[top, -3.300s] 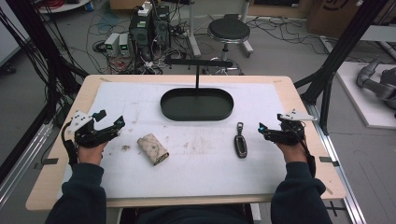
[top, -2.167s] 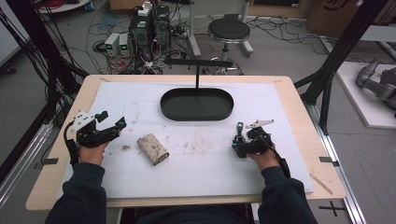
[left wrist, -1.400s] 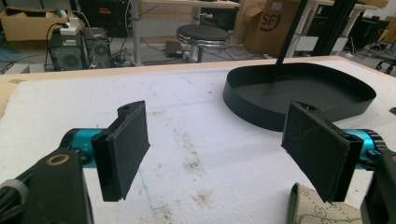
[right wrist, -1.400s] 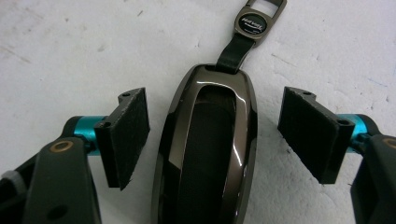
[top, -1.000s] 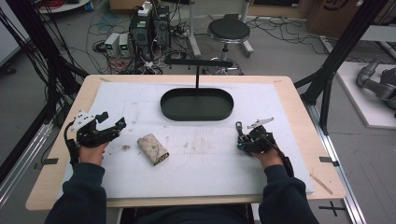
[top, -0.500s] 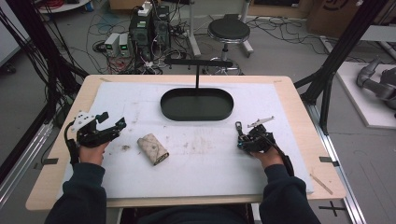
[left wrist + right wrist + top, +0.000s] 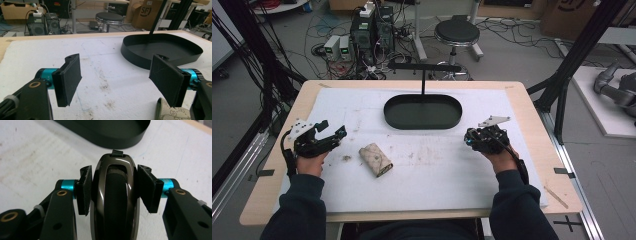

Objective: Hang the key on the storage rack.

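Note:
A glossy dark key fob [image 7: 115, 195] sits lengthwise between the pads of my right gripper [image 7: 115, 173], which is shut on it. In the high view this gripper [image 7: 472, 141] hovers just above the white mat, right of centre. My left gripper [image 7: 333, 128] rests at the table's left side, open. Its jaws have just been closing a little, and nothing lies between its pads [image 7: 68, 77]. A beige patterned pouch [image 7: 375, 159] lies on the mat to its right, and its corner [image 7: 170, 113] shows beside the right-hand jaw.
A black oval tray [image 7: 422, 122] stands at the back middle of the mat, also seen ahead of both grippers [image 7: 140, 60] [image 7: 112, 140]. A black post with a crossbar [image 7: 423, 67] rises behind it. A stool [image 7: 457, 32] and electronics are on the floor beyond.
My right gripper moved in over the key fob, shut on it, and has now lifted it slightly off the mat. The left hand has stayed in place.

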Tool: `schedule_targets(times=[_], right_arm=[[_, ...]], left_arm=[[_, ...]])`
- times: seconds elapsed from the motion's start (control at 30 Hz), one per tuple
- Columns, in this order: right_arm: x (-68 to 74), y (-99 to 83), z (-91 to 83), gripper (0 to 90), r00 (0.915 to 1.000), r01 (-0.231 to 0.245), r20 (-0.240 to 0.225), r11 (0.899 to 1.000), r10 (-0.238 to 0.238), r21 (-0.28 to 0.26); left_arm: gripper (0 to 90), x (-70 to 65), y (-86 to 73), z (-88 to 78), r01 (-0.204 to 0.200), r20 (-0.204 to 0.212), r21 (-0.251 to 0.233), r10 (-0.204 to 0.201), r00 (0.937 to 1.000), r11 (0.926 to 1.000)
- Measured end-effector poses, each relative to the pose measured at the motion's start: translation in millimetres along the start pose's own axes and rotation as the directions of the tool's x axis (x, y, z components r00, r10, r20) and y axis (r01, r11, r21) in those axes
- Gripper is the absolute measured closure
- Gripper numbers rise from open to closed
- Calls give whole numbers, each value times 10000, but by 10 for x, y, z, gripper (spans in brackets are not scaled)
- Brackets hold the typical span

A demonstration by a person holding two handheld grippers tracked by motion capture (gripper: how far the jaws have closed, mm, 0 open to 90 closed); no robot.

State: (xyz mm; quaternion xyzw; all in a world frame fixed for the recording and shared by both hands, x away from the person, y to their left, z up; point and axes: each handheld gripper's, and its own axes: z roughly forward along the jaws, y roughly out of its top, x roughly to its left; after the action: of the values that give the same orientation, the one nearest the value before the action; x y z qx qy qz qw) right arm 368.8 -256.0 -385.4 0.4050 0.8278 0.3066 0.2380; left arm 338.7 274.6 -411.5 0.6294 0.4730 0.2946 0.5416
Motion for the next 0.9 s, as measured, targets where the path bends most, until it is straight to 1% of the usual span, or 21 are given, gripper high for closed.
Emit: schedule_targets(times=[0.07,0.1,0.13,0.17,0.2,0.33,0.37,0.47,0.5,0.53,0.57,0.6,0.63,0.67,0.73,0.77,0.83,0.87,0.9], right_arm=[[-2,25,-8,499,10000,-21,-3,10000,21,-17],[-4,99,-31,499,10000,-36,28,9998,37,-184],[-4,99,-31,499,10000,-36,28,9998,37,-184],[-8,137,-40,498,10000,-57,16,9997,58,-246],[-29,215,-65,498,9999,-88,-89,9991,84,-415],[-84,380,-98,498,9987,-398,-341,9949,367,-929],[-84,380,-98,498,9987,-398,-341,9949,367,-929],[-121,517,-121,498,9979,-463,-504,9903,400,-1312],[-130,623,-148,498,9981,-427,-507,9882,356,-1470],[-136,676,-160,498,9983,-379,-495,9862,303,-1609],[-136,676,-160,498,9983,-379,-495,9862,303,-1609],[-139,731,-172,498,9984,-386,-477,9852,310,-1671],[-159,839,-179,498,9985,-378,-461,9828,299,-1806],[-159,839,-179,498,9985,-378,-461,9828,299,-1806],[-182,940,-171,498,9983,-456,-451,9809,377,-1889],[-202,1038,-156,498,9986,-449,-381,9771,378,-2078],[-208,1074,-149,498,9983,-507,-394,9757,433,-2131],[-219,1181,-135,497,9987,-492,-223,9742,454,-2201],[-219,1181,-135,497,9987,-492,-223,9742,454,-2201]], left_arm=[[252,-1,0,1,-2,6,-18,2,10000,10000],[252,0,1,-1,-50,10,-35,50,10000,10000],[252,-1,2,-4,-67,4,-59,67,10000,10000],[252,-2,4,-5,-66,10,-93,67,10000,9999],[252,-2,4,-7,-60,-2,-96,60,10000,9999],[252,-8,3,-3,-90,43,-85,90,10000,9999],[252,-11,3,0,-91,55,-80,92,9999,9999],[252,-16,2,2,-142,66,-30,142,9999,9999],[252,-17,2,3,-135,74,-49,135,9999,9999],[252,-16,2,4,-140,77,-36,140,9999,9999],[252,-16,0,5,-137,81,-37,137,9999,9999],[252,-15,0,5,-129,74,-38,129,9999,9999],[252,-15,1,5,-128,71,-24,128,9999,9999],[252,-16,1,4,-134,86,-44,135,9999,9999],[252,-18,2,2,-121,94,-53,121,9999,9999],[252,-17,2,2,-117,99,-57,118,9999,9999],[252,-15,1,4,-119,100,-50,120,9999,9999],[252,-15,1,4,-118,100,-33,118,9999,9999],[252,-14,1,5,-133,109,-43,134,9999,9999]])
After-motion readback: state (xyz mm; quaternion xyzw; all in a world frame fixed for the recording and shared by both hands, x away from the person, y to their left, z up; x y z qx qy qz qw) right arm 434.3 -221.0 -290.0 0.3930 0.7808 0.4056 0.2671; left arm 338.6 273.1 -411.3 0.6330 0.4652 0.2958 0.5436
